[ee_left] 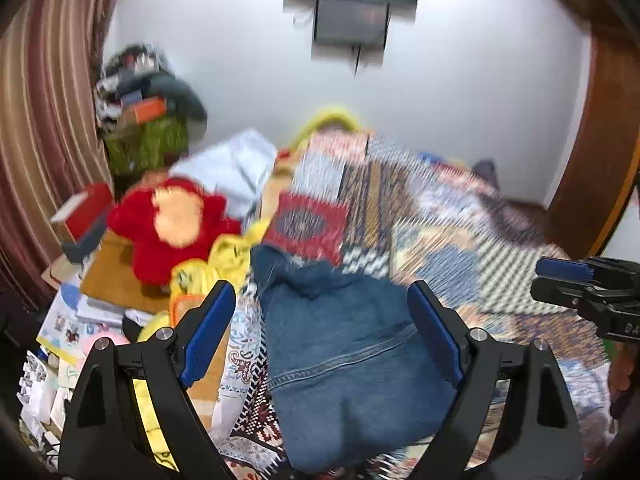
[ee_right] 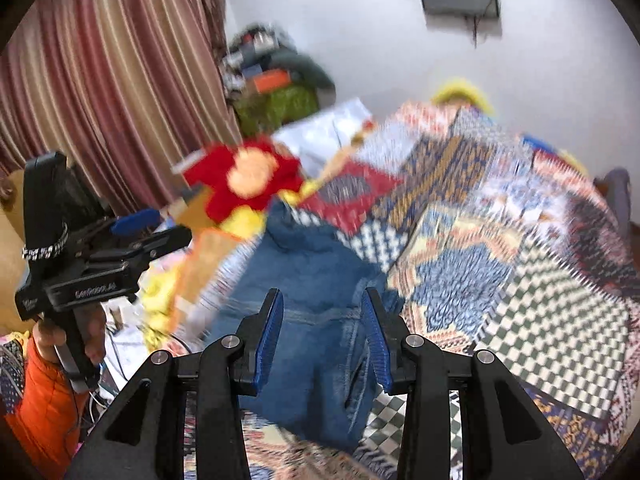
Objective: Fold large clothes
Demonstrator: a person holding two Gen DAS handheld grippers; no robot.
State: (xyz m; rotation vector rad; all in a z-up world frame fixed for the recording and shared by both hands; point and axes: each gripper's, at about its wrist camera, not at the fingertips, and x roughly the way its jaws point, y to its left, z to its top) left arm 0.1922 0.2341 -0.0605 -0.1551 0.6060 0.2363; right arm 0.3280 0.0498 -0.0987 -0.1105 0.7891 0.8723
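Observation:
A blue denim garment (ee_left: 344,356) lies bunched on a patchwork-covered bed (ee_left: 460,232); it also shows in the right wrist view (ee_right: 312,300). My left gripper (ee_left: 322,312) is open and empty, its blue pads (ee_left: 208,332) wide apart above the denim. My right gripper (ee_right: 322,320) is open and empty above the denim, jaws moderately apart. The right gripper shows at the right edge of the left wrist view (ee_left: 580,284). The left gripper shows at the left of the right wrist view (ee_right: 132,228). Both views are motion-blurred.
A red and yellow plush toy (ee_left: 172,224) and yellow cloth (ee_left: 228,256) lie left of the denim. Books, papers and boxes (ee_left: 80,320) crowd the left side. A striped curtain (ee_right: 100,80) hangs left. A wall-mounted screen (ee_left: 352,0) is above, a wooden door frame (ee_left: 600,140) right.

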